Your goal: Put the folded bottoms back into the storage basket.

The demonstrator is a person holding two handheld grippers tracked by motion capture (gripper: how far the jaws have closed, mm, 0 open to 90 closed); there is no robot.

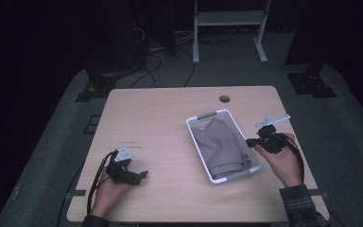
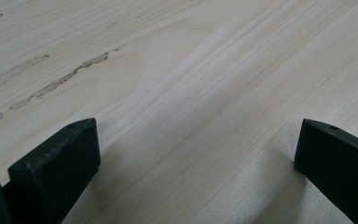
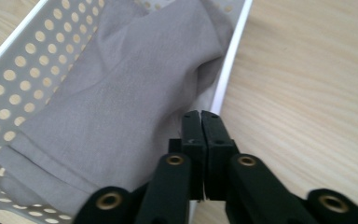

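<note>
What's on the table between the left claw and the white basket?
Nothing. In the high view, only bare wooden table lies between the left claw and the white basket with the grey cloth inside.

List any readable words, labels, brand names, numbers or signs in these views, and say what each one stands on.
None: no readable text shows in any view.
The white perforated basket, the grey cloth in it, the wooden table and both black grippers carry no lettering, label or number that can be made out.
The dim background beyond the table is too dark to tell.
</note>
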